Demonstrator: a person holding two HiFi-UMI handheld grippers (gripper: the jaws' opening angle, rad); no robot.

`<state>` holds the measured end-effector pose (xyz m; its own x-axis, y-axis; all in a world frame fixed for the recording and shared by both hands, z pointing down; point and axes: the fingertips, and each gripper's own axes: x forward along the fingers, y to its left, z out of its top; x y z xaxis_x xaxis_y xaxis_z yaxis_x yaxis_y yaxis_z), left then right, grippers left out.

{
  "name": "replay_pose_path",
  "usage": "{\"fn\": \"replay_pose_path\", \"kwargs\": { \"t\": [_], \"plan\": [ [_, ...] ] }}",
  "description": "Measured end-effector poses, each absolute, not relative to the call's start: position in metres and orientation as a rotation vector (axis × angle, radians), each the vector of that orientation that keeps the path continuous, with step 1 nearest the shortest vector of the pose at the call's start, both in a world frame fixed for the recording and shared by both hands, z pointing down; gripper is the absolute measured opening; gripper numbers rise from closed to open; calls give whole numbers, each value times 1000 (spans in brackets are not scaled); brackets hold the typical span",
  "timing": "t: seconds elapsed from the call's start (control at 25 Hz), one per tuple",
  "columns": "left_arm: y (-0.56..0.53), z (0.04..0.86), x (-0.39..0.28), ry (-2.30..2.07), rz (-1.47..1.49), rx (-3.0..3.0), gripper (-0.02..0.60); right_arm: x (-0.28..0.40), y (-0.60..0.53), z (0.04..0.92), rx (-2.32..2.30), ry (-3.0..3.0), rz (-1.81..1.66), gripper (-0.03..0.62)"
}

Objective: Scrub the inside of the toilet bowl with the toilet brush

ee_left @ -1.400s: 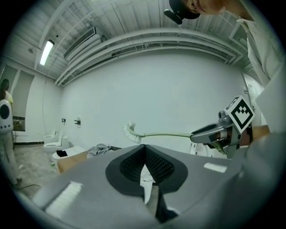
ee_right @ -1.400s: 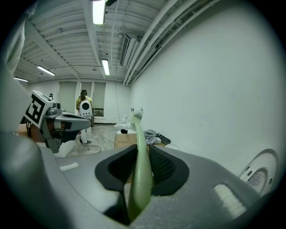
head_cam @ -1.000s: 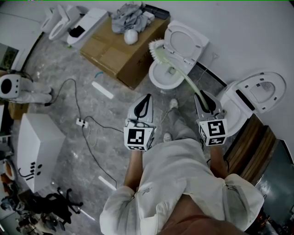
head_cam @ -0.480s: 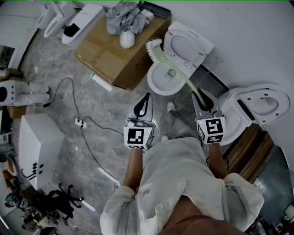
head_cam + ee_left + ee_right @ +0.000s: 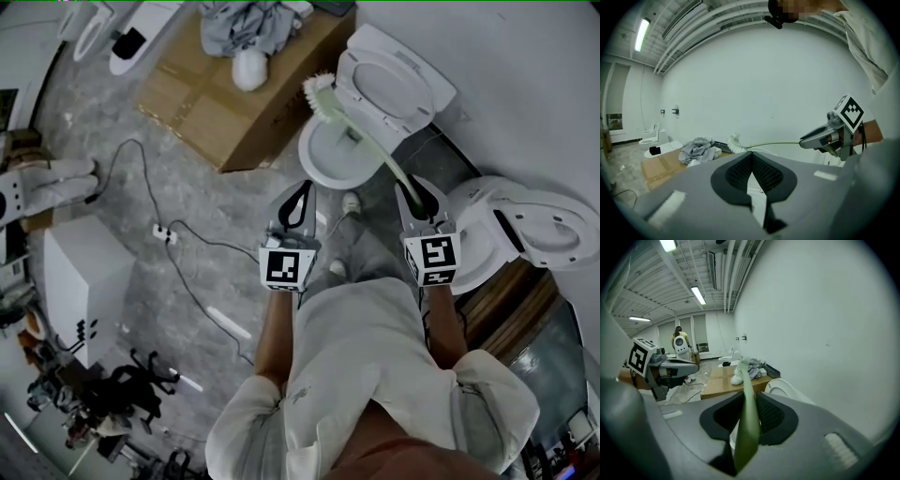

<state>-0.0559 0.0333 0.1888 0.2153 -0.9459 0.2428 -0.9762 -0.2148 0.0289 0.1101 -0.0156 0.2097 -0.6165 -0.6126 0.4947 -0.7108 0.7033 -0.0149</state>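
We see a glossy white, ceramic-looking toilet bowl (image 5: 309, 164), a smooth pale green plastic toilet brush (image 5: 375, 159), a matt brown cardboard box (image 5: 202, 89), crumpled soft grey cloth (image 5: 234, 23), and a mottled grey floor (image 5: 103, 122) like polished stone.

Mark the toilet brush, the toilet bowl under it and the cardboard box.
toilet brush (image 5: 319, 93): head view, bristle head.
toilet bowl (image 5: 313, 172): head view, near rim.
cardboard box (image 5: 211, 98): head view, top face.

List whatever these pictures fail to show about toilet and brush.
Inside the toilet bowl: head view, too small, crossed by the toilet brush.
Bowl, left gripper view: mostly hidden behind the left claw.
Bowl, right gripper view: mostly hidden behind the right claw; only the lid shows.
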Motion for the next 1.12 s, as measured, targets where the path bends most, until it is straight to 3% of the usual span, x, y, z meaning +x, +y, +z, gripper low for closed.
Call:
{"fn": "replay_pose_path", "kwargs": {
  "t": [0.44, 1.12],
  "plan": [
    [-30, 267, -61, -1780, 358, 2233, 17, 120, -74, 294, 1008, -2353, 452, 89],
    [-63, 393, -70, -1583, 377, 2198, 17, 112, -73, 442, 1051, -2090, 608, 89]
  ]
}}
